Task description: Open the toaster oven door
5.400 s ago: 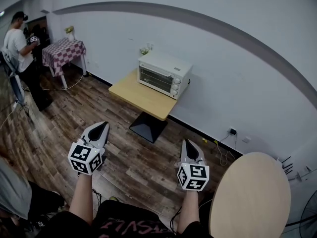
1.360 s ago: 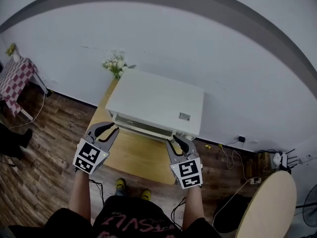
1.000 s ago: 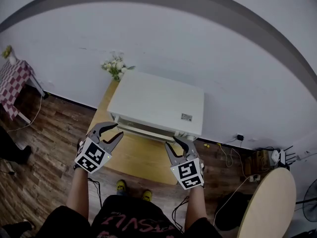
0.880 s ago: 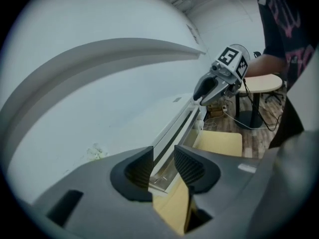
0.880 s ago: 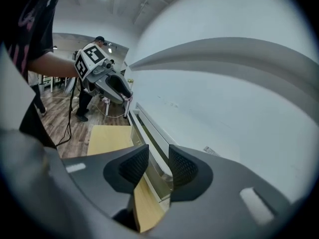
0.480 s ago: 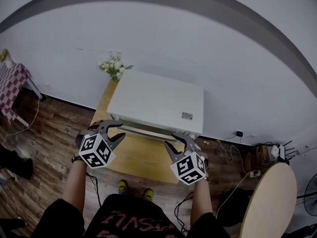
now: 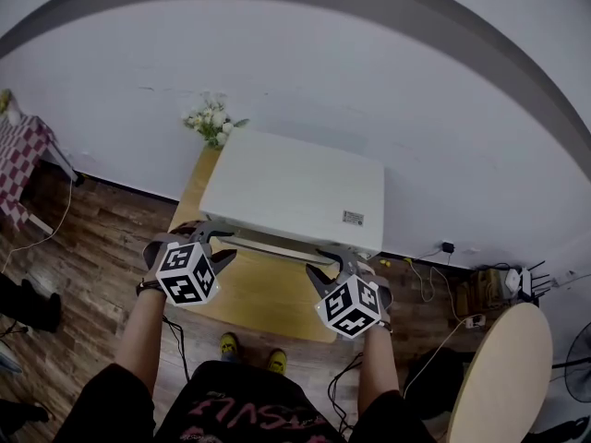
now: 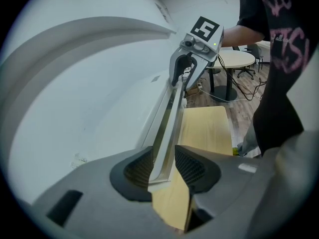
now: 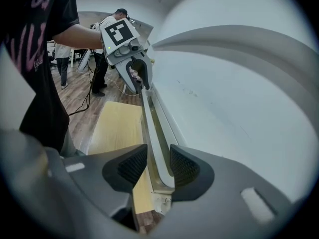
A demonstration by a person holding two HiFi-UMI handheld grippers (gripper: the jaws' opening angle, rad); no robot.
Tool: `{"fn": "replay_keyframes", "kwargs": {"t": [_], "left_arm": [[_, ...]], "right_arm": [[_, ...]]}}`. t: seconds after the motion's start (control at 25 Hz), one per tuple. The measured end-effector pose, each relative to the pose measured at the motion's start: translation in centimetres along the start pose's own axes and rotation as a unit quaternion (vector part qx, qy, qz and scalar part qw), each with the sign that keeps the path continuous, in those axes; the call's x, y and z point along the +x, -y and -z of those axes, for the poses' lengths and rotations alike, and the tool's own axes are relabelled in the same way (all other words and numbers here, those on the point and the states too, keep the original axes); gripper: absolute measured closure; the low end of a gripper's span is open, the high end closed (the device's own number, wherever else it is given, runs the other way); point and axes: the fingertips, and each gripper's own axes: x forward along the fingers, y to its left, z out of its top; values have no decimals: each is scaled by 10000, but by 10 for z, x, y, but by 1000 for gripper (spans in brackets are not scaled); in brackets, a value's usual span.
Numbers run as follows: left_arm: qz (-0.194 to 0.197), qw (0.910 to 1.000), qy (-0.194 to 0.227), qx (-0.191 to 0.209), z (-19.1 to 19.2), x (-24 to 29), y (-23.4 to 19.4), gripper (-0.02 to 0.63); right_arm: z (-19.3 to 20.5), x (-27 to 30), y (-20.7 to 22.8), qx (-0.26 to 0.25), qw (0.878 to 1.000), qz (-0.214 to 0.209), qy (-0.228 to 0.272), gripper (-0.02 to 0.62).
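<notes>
At the far side of the counter point(image 7: 268, 295): toaster oven point(image 7: 291, 187), door closed.
Left gripper point(image 8: 163, 166): fingers point(image 8: 135, 169) partly apart, straddling the left end of the door handle point(image 8: 168, 128), not clamped.
Right gripper point(image 9: 158, 164): fingers just opening, handle's right end between them.

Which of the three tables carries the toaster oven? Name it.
The square wooden table against the wall, toaster oven on it. The round table at right and the checked-cloth table at left stand apart.

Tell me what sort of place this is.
Probably an office or lab corner, not a kitchen: a toaster oven sits on a small table against a bare wall, a round table nearby.
</notes>
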Motion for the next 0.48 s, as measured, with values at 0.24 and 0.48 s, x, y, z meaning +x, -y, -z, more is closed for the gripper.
{"fn": "replay_keyframes", "kwargs": {"t": [0.24, 0.48], "left_arm": [[116, 9998, -152, 87, 9, 13, -1, 457], [243, 9993, -223, 159, 12, 27, 0, 459]], "right_arm": [[3, 11, -3, -41, 9998, -158, -112, 437], [11, 21, -5, -138, 9990, -287, -316, 440]]}}
